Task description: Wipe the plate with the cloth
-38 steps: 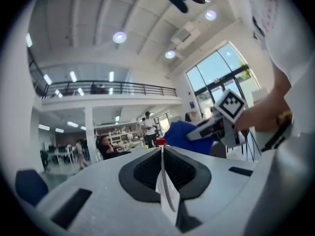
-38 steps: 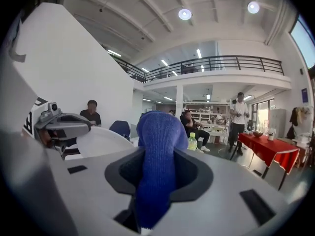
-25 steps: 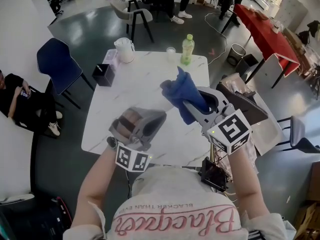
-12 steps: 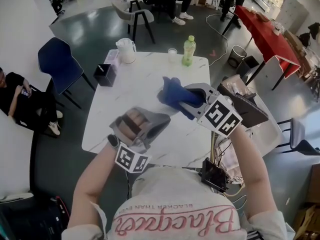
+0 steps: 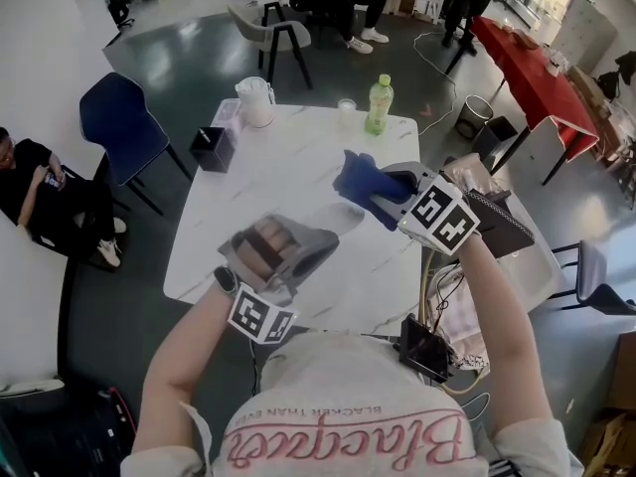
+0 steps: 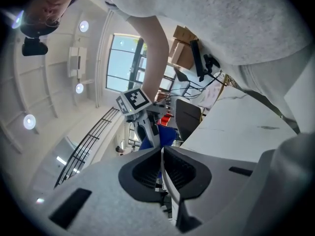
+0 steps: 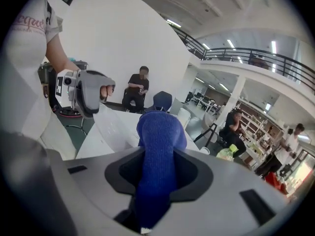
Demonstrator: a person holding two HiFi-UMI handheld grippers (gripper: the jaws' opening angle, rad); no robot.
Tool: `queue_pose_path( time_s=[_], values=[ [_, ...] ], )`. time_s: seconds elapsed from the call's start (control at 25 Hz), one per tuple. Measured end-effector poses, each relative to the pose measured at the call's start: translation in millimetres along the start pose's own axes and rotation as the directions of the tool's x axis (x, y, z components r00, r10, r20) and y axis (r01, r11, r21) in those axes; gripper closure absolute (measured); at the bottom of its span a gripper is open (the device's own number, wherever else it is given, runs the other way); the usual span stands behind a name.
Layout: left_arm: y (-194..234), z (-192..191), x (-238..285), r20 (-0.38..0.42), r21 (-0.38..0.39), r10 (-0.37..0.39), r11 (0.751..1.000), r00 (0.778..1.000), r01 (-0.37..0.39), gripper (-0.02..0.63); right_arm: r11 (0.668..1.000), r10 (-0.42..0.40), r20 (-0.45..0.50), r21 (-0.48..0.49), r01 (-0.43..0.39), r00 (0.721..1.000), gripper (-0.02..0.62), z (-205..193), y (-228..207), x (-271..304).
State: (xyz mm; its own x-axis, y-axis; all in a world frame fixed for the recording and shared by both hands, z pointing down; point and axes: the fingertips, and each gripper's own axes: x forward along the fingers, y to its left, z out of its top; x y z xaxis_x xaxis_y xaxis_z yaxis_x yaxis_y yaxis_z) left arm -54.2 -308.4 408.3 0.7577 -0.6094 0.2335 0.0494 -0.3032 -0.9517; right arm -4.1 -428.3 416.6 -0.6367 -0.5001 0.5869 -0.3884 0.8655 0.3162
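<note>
Two grippers are held up over the white marble table [image 5: 288, 177], apart from each other. The left gripper [image 5: 323, 238] has its jaws pressed onto a thin white edge seen end-on, which looks to be the plate [image 6: 167, 173]. From above, the plate is hard to tell from the pale tabletop. The right gripper [image 5: 383, 192] pinches the one blue cloth [image 5: 361, 177], which bulges out past the jaws and is raised clear of the table, to the right of the left gripper.

Four containers stand toward the table's far edge:
- One white jug [image 5: 256, 100], contents hidden.
- One black box [image 5: 212, 148] at the left edge, with something pale lying in it.
- One small clear cup [image 5: 346, 110], too small to tell what it holds.
- One upright green bottle [image 5: 377, 103] with a pale cap.

One bin [image 5: 474, 115] stands on the floor beyond the table's right corner, and one blue chair [image 5: 124, 127] stands off the table's left side
</note>
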Motion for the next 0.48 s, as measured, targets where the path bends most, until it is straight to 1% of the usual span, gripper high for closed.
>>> queue_pose_path(
  time_s=[0.12,0.24,0.32,0.48],
  values=[
    [-1.8,-1.1,-0.5,0.002,0.011,-0.004,1.000,1.000,0.004,0.589,0.999,0.031,0.048,0.008,-0.031,0.998,0.479,19.2,2.7,-17.3],
    [-1.4,0.6,0.4,0.013,0.031,-0.005,1.000,1.000,0.005,0.589,0.991,0.132,0.088,-0.007,-0.132,0.987,0.479,46.1,23.1,-30.6],
    [-1.0,2.5,1.4,0.021,0.042,-0.009,0.999,1.000,0.008,0.589,0.981,0.195,0.093,-0.030,-0.193,0.976,0.479,62.2,38.6,-32.7],
    [-1.8,8.5,3.5,0.040,0.067,-0.022,0.998,0.999,0.019,0.589,0.958,0.283,0.088,-0.064,-0.278,0.955,0.479,83.3,57.9,-23.7]
  ],
)
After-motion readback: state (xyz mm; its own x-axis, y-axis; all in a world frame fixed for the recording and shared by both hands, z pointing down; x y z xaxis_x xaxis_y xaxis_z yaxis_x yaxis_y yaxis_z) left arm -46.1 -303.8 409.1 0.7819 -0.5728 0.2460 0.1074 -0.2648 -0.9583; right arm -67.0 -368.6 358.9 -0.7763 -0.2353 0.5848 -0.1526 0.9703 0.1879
